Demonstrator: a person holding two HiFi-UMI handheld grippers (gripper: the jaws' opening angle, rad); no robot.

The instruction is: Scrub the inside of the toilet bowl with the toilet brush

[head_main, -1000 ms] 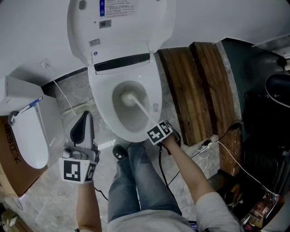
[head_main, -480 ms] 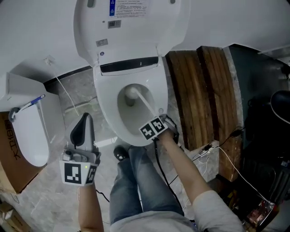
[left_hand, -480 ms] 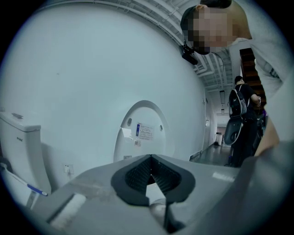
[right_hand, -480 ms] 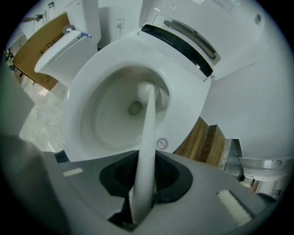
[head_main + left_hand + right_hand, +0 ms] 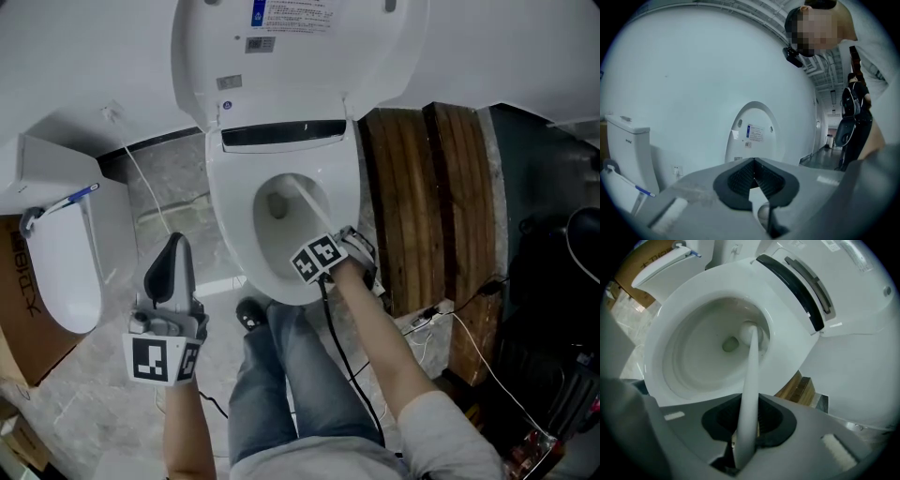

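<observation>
The scrubbing looks mid-way: the right tongs [image 5: 745,427] are clamped on the white handle of the toilet brush [image 5: 748,380], whose head [image 5: 749,332] presses the inner wall of the toilet bowl [image 5: 225,220] just beside the drain, and I cannot tell how much of the bowl has been covered. The left tongs [image 5: 172,272] hang closed and empty, well apart over the floor. The lid [image 5: 300,56] stands raised against a plain white wall, on a grey marbled floor [image 5: 94,394] with wooden planks [image 5: 431,206], loose cables [image 5: 469,309] and a second white toilet [image 5: 56,281] nearby.
</observation>
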